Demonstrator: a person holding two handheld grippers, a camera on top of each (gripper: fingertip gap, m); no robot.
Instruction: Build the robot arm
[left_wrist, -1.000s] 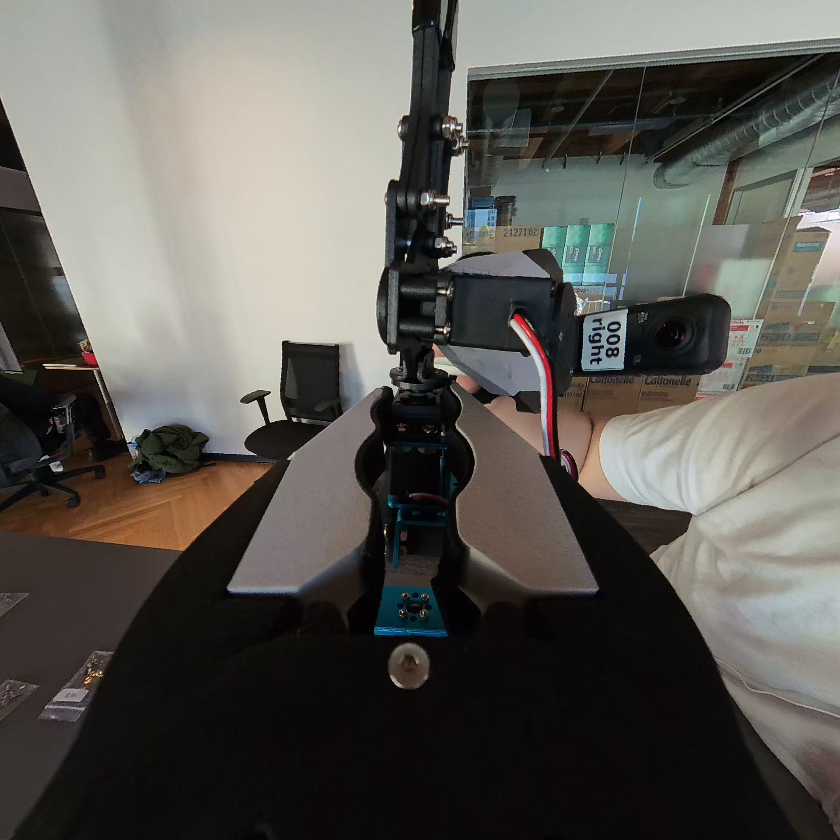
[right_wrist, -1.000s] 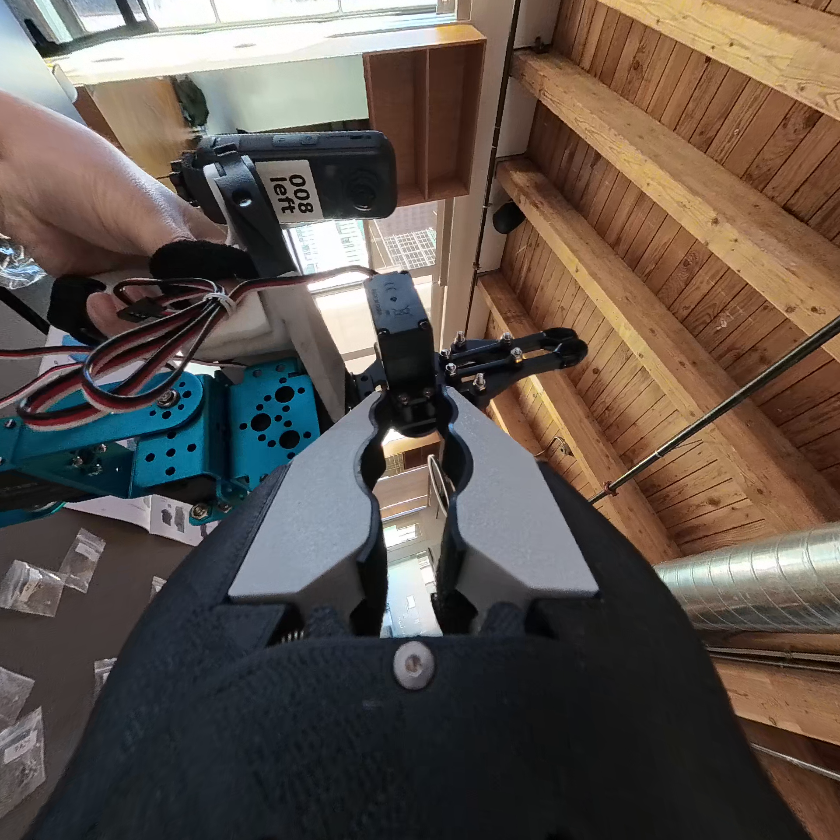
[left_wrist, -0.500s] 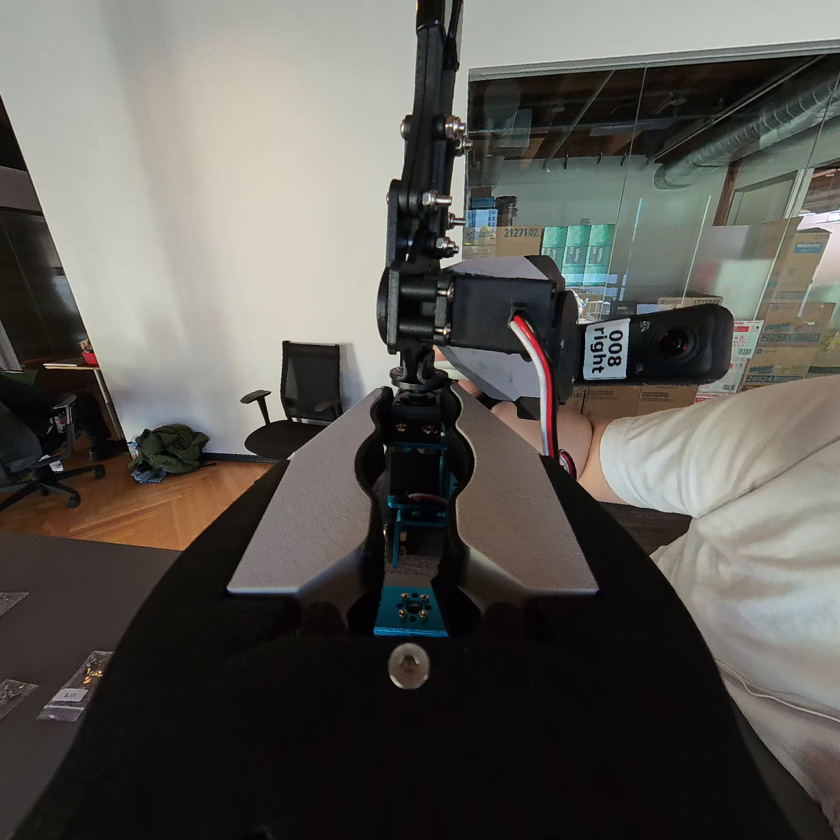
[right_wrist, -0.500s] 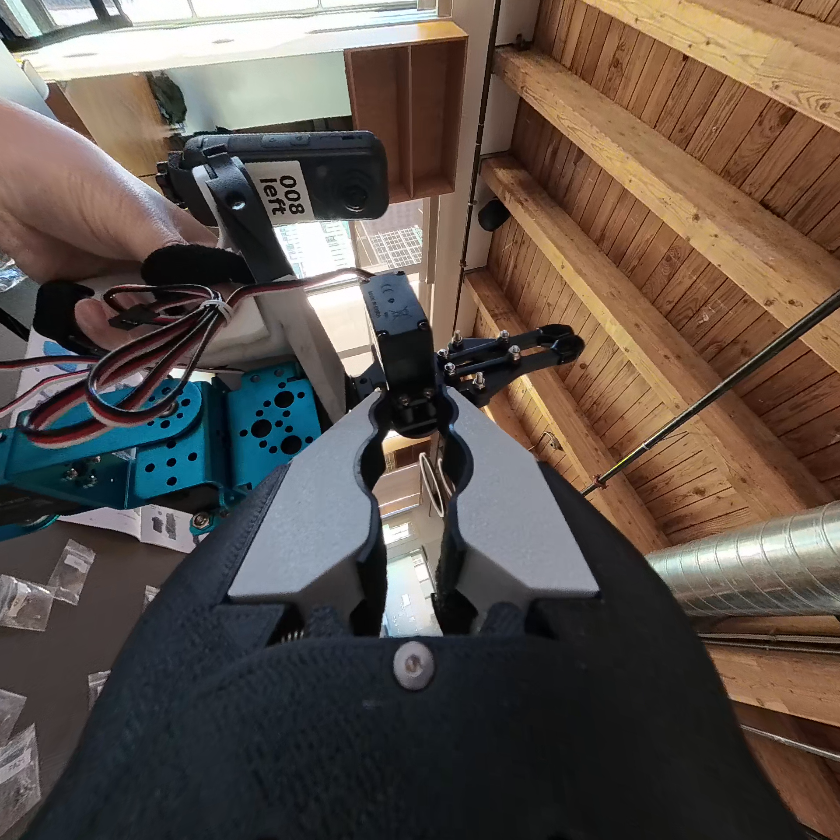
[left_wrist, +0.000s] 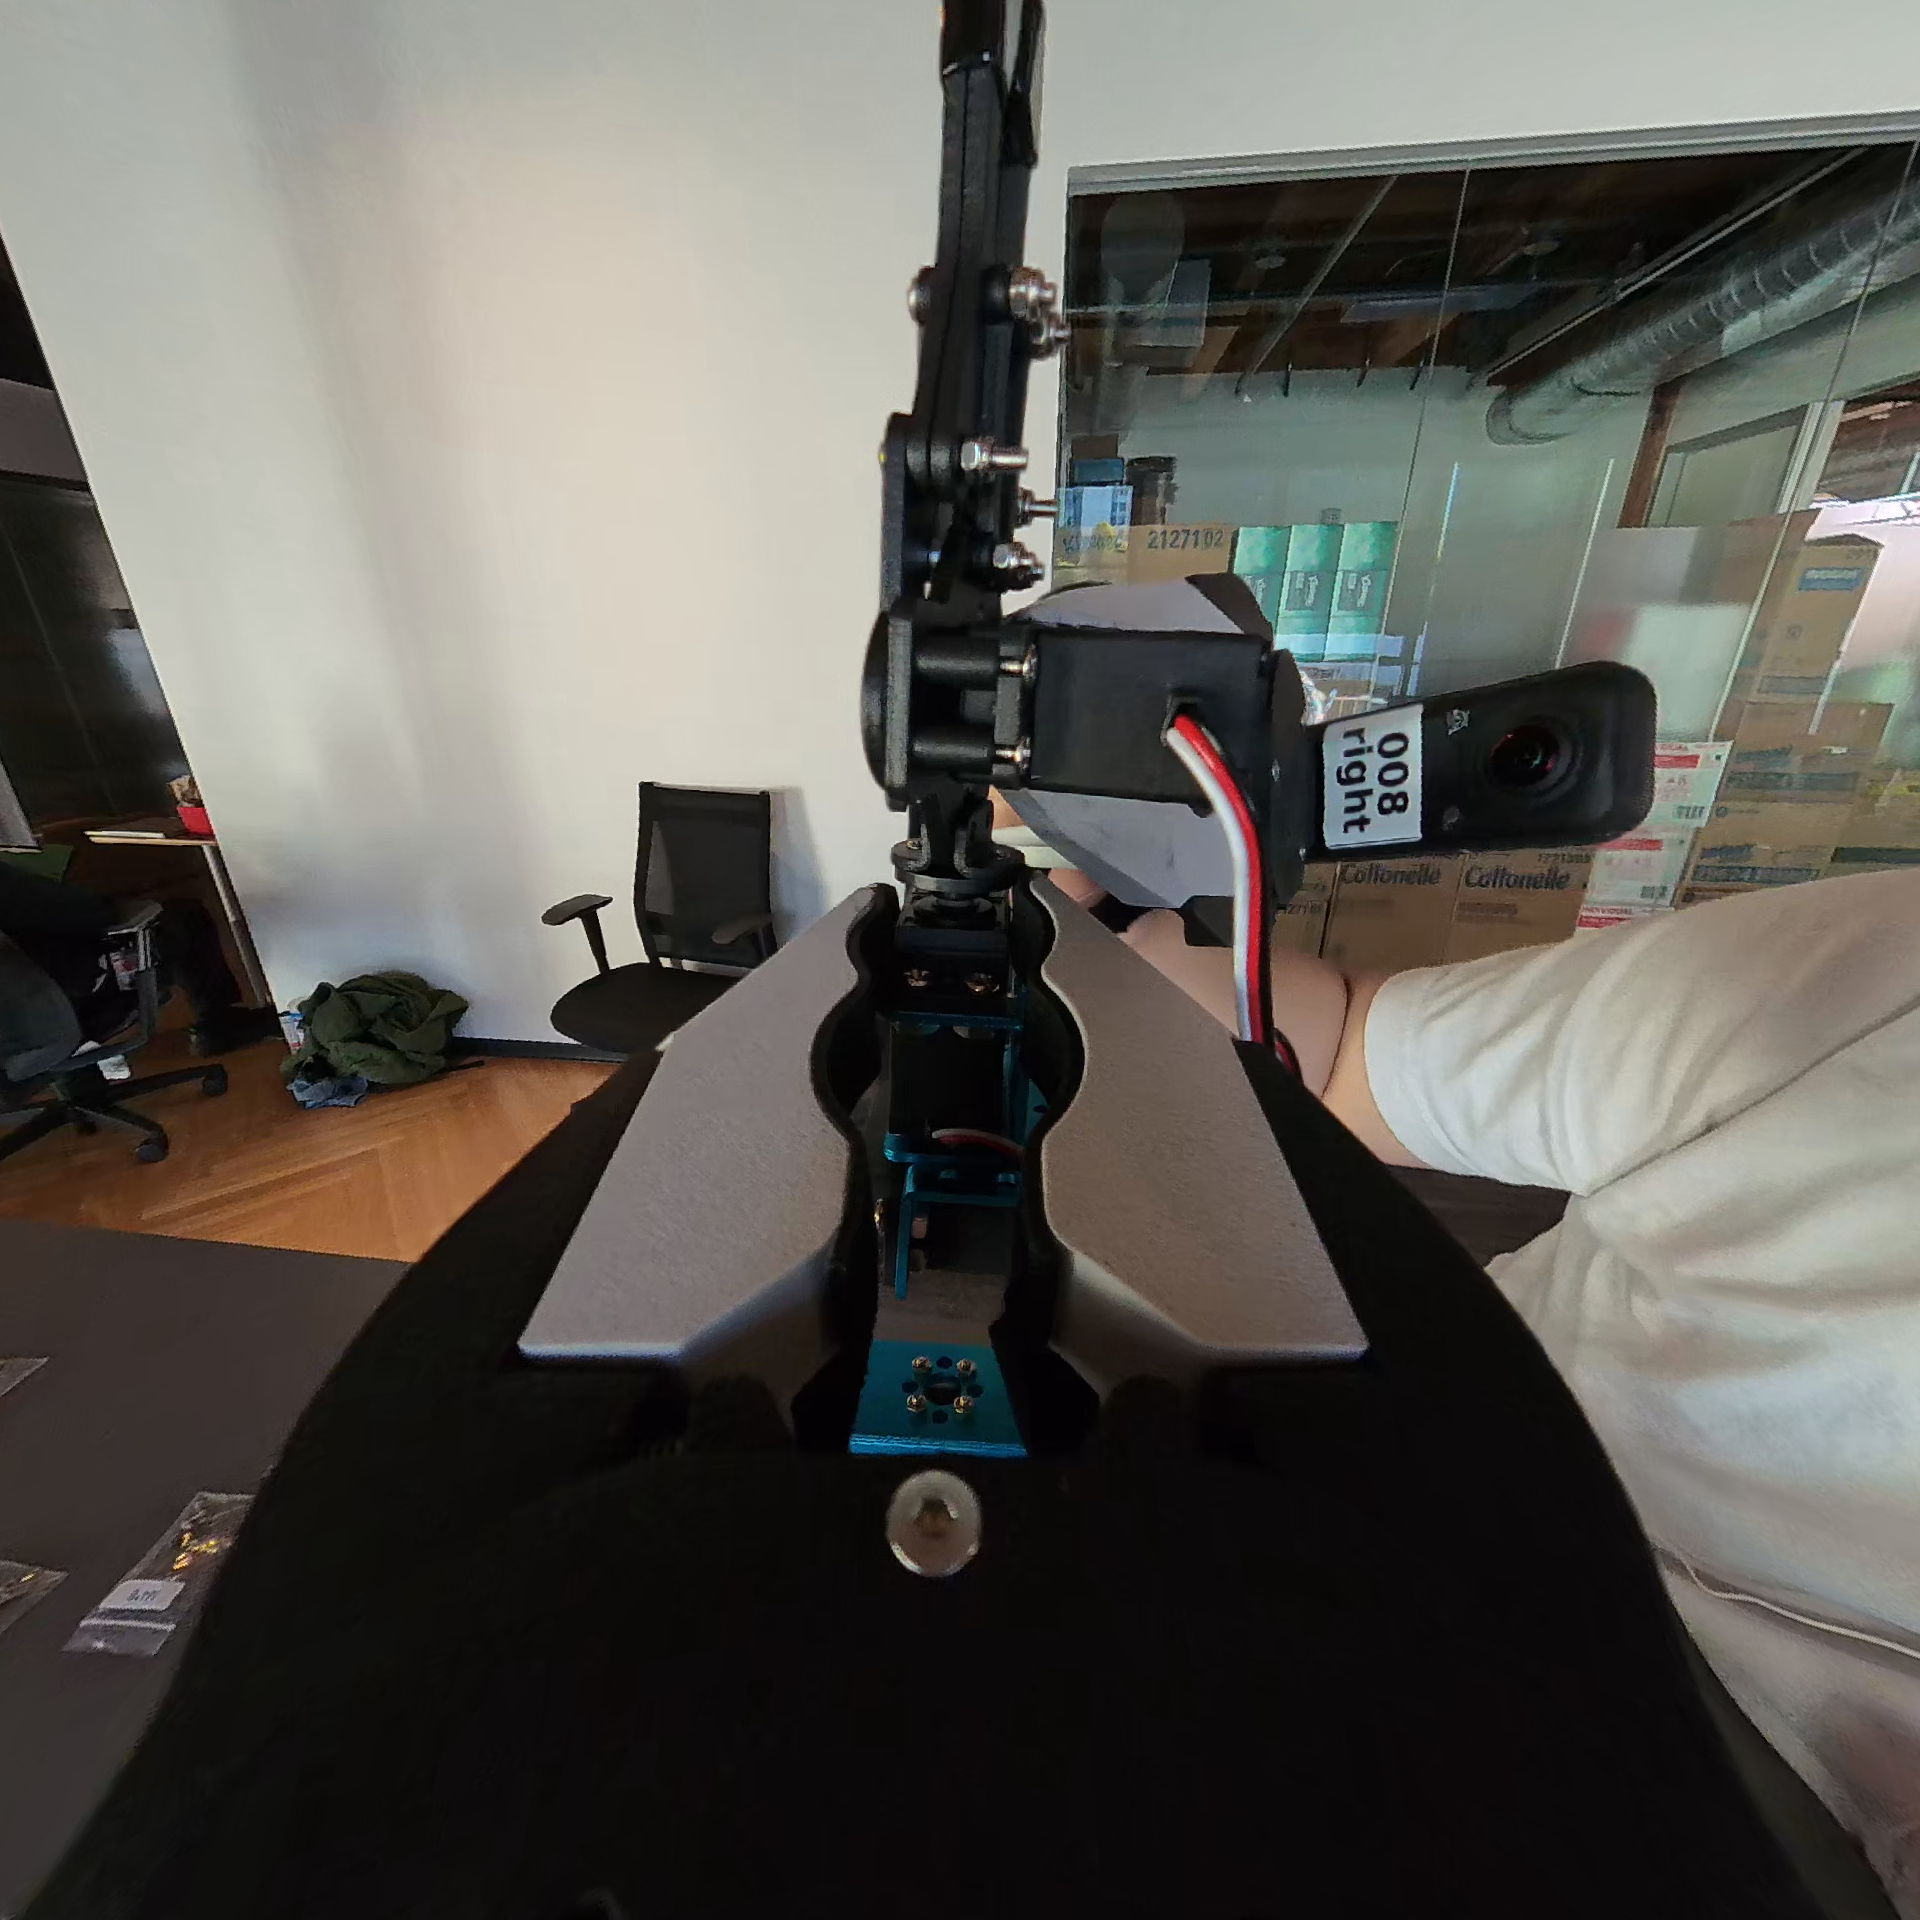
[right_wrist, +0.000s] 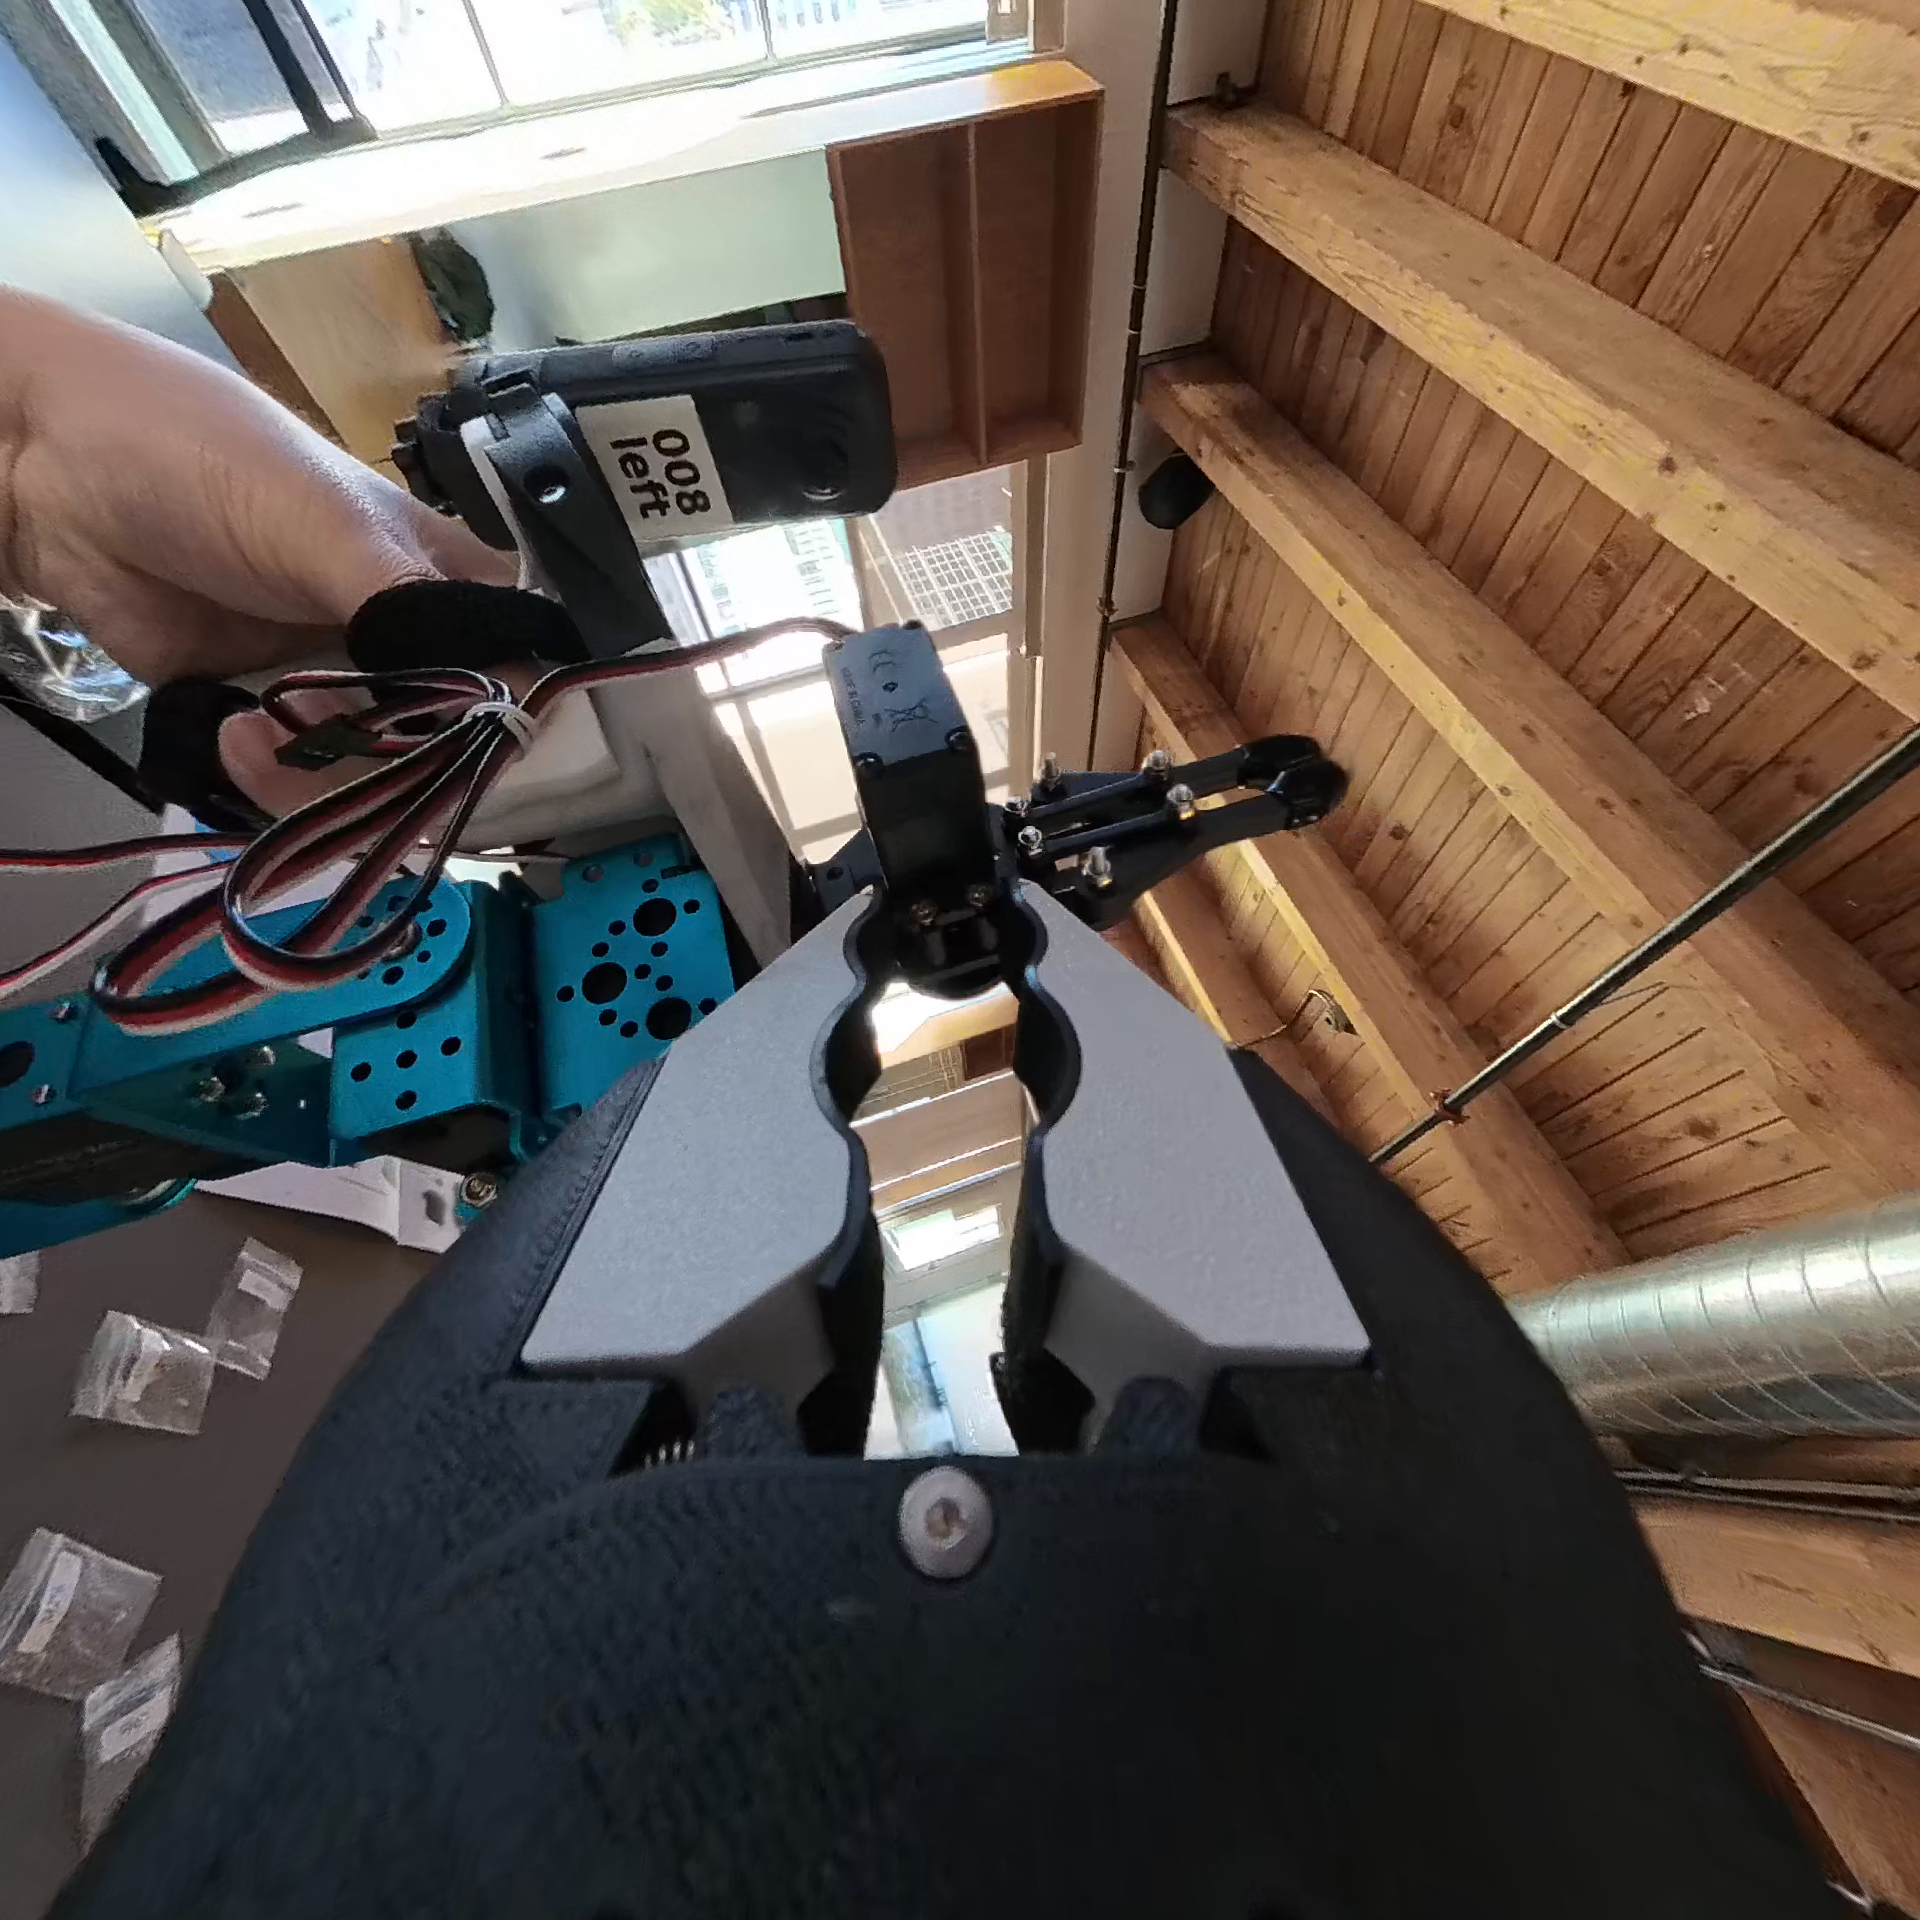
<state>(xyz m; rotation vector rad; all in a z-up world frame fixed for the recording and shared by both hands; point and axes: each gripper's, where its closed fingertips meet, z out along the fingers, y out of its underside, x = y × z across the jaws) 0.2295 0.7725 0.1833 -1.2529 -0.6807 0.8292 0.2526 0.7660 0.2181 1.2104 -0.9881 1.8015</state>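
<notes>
Small clear plastic bags (right_wrist: 140, 1371) of hardware lie along the left edge of the dark matte tabletop (left_wrist: 156, 1340). The left gripper (left_wrist: 948, 914) is clenched on the perforated blue anodised metal arm (right_wrist: 436, 1018) with its striped cable loop (right_wrist: 343, 821). The right gripper (right_wrist: 943, 920) grasps the boxy black plastic servo (right_wrist: 914, 769), beside its slender bolted black claw (right_wrist: 1174, 800). A cream sleeve (left_wrist: 1621, 1122) fills the right.

Two office chairs (left_wrist: 665, 935), six parts bags (right_wrist: 145, 1371)
</notes>
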